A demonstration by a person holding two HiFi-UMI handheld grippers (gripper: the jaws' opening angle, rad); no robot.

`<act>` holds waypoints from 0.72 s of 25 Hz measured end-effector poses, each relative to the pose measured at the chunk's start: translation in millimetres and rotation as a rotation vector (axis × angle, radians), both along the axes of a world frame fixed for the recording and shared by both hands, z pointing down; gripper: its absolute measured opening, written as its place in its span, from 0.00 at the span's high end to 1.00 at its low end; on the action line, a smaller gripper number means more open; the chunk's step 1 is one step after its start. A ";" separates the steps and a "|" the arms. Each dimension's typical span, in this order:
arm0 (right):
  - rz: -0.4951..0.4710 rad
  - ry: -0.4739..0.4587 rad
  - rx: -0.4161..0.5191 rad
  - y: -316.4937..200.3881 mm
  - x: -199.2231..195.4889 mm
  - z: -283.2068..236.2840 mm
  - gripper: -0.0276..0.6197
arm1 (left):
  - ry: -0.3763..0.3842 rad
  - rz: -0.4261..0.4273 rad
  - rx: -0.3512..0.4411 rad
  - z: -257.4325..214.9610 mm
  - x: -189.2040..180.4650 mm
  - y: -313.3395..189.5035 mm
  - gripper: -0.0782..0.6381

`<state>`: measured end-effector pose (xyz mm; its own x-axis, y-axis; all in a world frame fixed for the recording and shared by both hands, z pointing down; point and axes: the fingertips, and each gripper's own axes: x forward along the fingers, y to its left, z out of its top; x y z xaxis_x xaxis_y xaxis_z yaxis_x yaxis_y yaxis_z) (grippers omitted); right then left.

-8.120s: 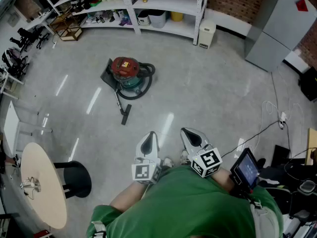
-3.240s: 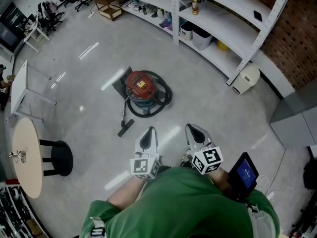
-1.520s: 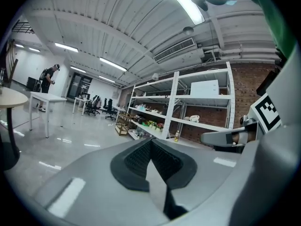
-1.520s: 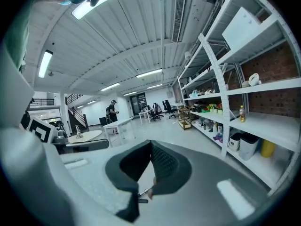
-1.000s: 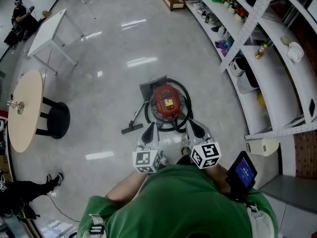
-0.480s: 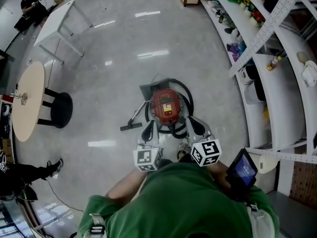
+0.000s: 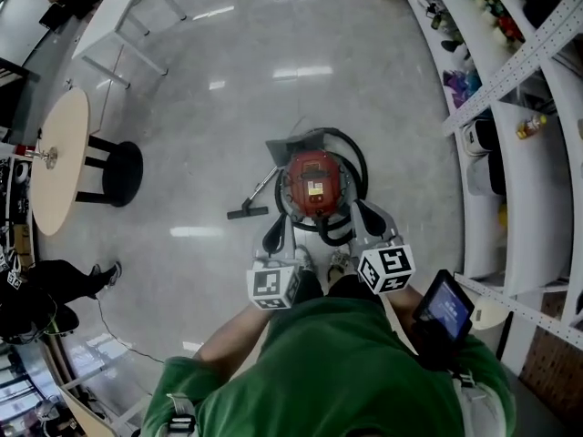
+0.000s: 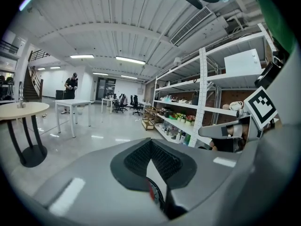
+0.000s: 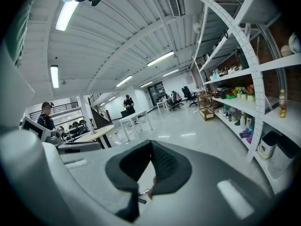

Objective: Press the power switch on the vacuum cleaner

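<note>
The vacuum cleaner [image 7: 314,182] stands on the grey floor, a round canister with a red top and a yellow label, its black hose [image 7: 351,153] looped around it. Its wand ends in a floor nozzle [image 7: 246,212] to the left. My left gripper [image 7: 277,226] hangs just short of the canister's near left side, jaws shut and empty. My right gripper [image 7: 362,211] sits at the near right side over the hose, also shut and empty. In the left gripper view the pads [image 8: 141,157] meet, with a sliver of the red vacuum [image 8: 151,190] below. The switch cannot be made out.
A round wooden table [image 7: 56,157] and black stool [image 7: 121,173] stand at the left, with a white table [image 7: 118,12] beyond. White shelving [image 7: 519,80] full of items runs along the right. A person [image 7: 36,289] stands at the far left. A small screen [image 7: 444,306] is strapped by my right arm.
The view has closed in on the vacuum cleaner, which now lies directly in front of both gripper tips. Both grippers keep the same shut pose.
</note>
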<state>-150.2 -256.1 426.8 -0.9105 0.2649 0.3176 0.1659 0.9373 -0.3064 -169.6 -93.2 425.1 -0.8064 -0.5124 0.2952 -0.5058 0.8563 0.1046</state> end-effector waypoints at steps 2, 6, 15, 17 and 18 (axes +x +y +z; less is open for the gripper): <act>-0.010 0.012 0.006 0.2 -8.0 7.1 0.95 | 0.014 -0.002 -0.006 7.8 -5.3 1.2 0.88; -0.027 0.037 0.022 2.0 -24.1 20.1 0.95 | 0.050 0.000 -0.013 25.7 -17.4 3.2 0.88; -0.015 0.107 0.038 -2.9 -52.0 62.2 0.95 | 0.132 0.024 -0.033 74.2 -45.0 0.5 0.88; -0.017 0.125 0.042 -3.7 -55.9 74.9 0.95 | 0.157 0.026 -0.035 86.2 -48.8 -2.1 0.88; -0.018 0.136 0.043 -3.6 -57.6 81.4 0.95 | 0.171 0.028 -0.037 92.3 -50.2 -3.4 0.88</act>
<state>-207.7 -259.6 508.2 -0.8534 0.2645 0.4492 0.1425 0.9473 -0.2870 -219.7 -96.6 517.4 -0.7282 -0.5205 0.4458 -0.5073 0.8468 0.1600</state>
